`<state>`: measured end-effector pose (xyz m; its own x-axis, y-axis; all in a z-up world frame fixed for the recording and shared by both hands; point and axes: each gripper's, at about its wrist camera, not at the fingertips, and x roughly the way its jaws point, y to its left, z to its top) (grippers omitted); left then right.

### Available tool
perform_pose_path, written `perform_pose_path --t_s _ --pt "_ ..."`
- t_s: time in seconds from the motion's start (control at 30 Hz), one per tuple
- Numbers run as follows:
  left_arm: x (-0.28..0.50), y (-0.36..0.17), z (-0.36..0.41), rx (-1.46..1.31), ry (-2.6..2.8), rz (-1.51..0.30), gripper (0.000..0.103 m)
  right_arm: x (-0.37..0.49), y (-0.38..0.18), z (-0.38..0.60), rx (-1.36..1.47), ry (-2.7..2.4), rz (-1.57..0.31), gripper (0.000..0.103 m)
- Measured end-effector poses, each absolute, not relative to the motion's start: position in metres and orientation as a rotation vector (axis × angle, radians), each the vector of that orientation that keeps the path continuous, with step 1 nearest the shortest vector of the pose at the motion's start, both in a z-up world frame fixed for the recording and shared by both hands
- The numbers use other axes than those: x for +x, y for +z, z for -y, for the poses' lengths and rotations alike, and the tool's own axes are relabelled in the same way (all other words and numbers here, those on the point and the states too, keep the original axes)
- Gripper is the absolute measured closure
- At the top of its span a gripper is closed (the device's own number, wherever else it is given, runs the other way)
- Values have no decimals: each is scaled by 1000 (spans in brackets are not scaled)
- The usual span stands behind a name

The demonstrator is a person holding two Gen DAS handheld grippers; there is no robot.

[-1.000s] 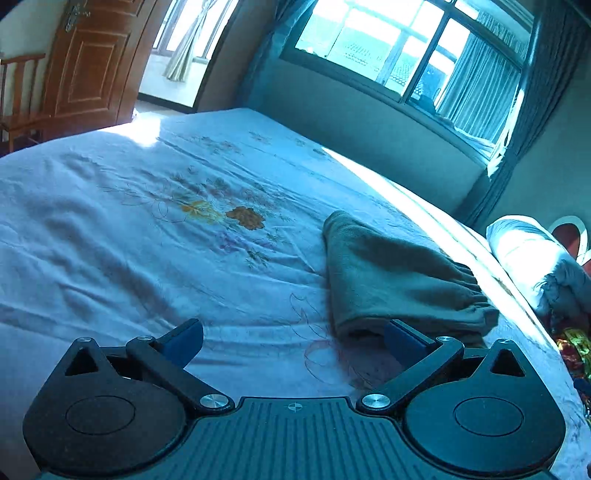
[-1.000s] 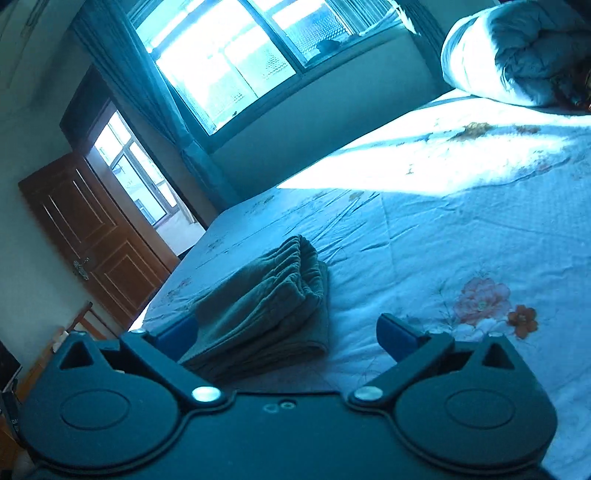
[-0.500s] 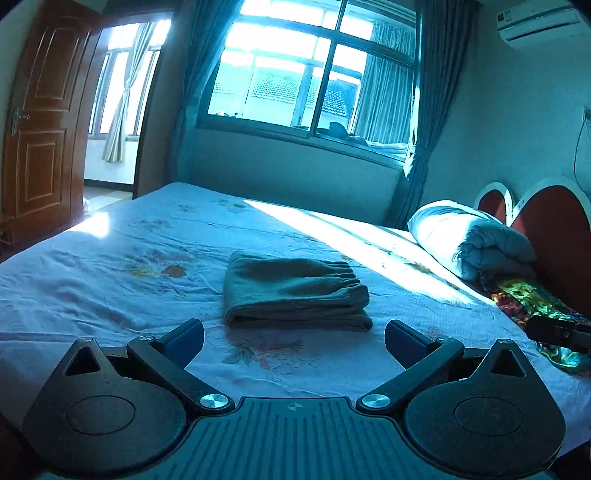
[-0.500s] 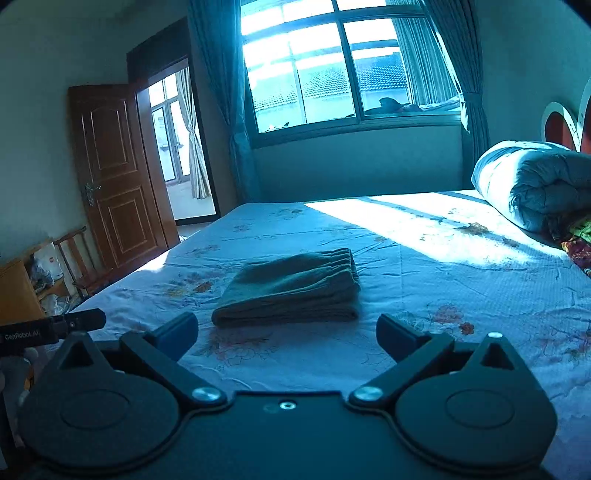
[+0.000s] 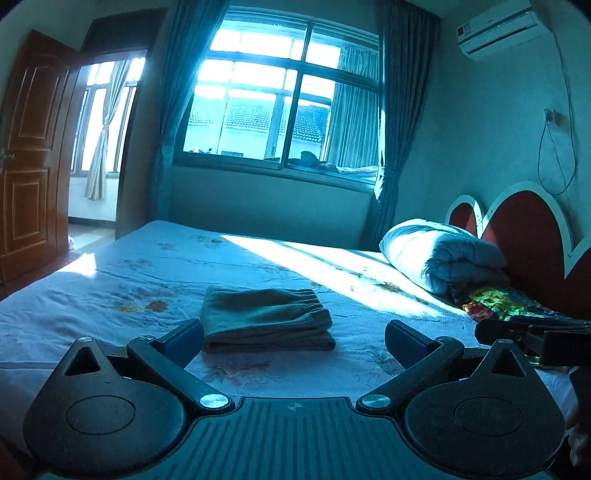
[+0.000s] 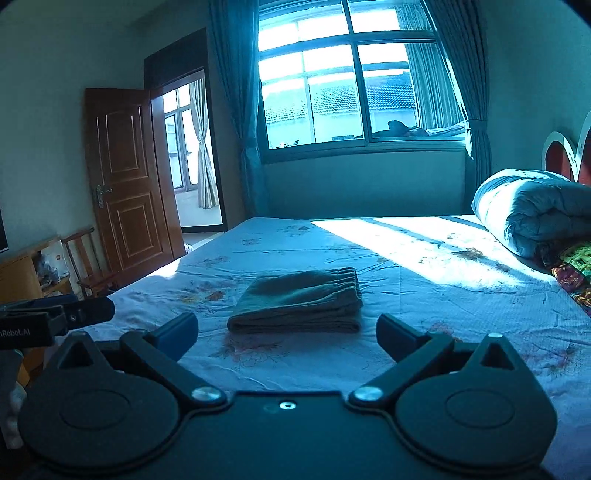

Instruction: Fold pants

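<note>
From the left wrist camera, the left tongs [image 5: 293,341] are spread wide with nothing between them, held level above the near edge of the bed [image 5: 110,295]. The pants [image 5: 266,319] lie ahead of them on the flowered sheet, folded into a compact olive-green stack, the gathered waistband at the far right of the stack. They rest flat, apart from both fingers. To the right, a rolled quilt [image 5: 439,254] sits against the red headboard [image 5: 524,236], with a patch of bright patterned cloth [image 5: 498,301] just below it. The tip of the right tongs [image 5: 517,332] enters from the right edge; from here I cannot tell how they stand. A window [image 5: 284,110] with curtains fills the far wall, a wooden door [image 5: 29,155] stands open at left, and an air conditioner [image 5: 498,27] hangs high at right.

From the right wrist camera, the right tongs [image 6: 286,332] are likewise spread apart and empty. The pants [image 6: 299,301] lie centred ahead of them on the bed [image 6: 461,295], folded, waistband toward the far right. The left tongs [image 6: 88,310] poke in from the left edge. A wooden chair [image 6: 86,258] stands by the door [image 6: 125,177], and the quilt [image 6: 535,210] lies at right.
</note>
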<state>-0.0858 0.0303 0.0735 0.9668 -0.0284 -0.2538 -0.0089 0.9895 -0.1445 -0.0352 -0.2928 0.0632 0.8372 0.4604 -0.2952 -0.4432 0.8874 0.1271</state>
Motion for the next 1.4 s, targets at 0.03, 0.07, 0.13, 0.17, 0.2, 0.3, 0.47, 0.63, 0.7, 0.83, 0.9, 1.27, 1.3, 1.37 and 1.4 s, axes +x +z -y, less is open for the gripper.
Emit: perform_pose_path --t_s 0.03,0.07,0.13,0.17,0.2,0.3,0.47,0.63,0.7,0.83,0.9,1.27,1.3,1.37,1.4 --pt "-85 73 -30 -140 -18 -255 0 -35 64 292 52 474 -324 6" --pt "-84 73 -30 -133 -15 -259 0 -34 64 292 48 470 -323 6" --pt "-81 71 -32 -119 -1 -265 0 -31 61 290 40 460 -329 6" --pt "-80 71 -33 -117 5 -267 0 -30 60 289 41 461 -334 6" --pt "-78 71 -34 -116 10 -273 0 -28 58 289 44 464 -338 6" --pt "-76 70 -32 -104 20 -280 0 -27 54 288 39 470 -346 6" --pt "-78 72 -23 -84 6 -271 0 -30 54 289 40 471 -340 6" --pt "-80 72 -20 -82 1 -270 0 -32 58 292 46 464 -326 6" --pt "-80 72 -19 -79 0 -271 0 -32 57 292 47 465 -327 6" --pt "-79 71 -19 -78 -2 -274 0 -32 57 291 42 467 -331 6" --pt "-79 71 -19 -81 -4 -273 0 -32 58 290 38 466 -331 6" --pt "-79 69 -19 -82 -10 -267 0 -34 60 290 40 468 -326 6" --pt "-79 69 -19 -82 -10 -267 0 -34 61 290 40 467 -325 6" --pt "-78 69 -18 -79 -11 -268 0 -34 61 290 40 466 -324 6" --pt "-78 69 -19 -79 -12 -268 0 -34 61 290 41 466 -325 6"
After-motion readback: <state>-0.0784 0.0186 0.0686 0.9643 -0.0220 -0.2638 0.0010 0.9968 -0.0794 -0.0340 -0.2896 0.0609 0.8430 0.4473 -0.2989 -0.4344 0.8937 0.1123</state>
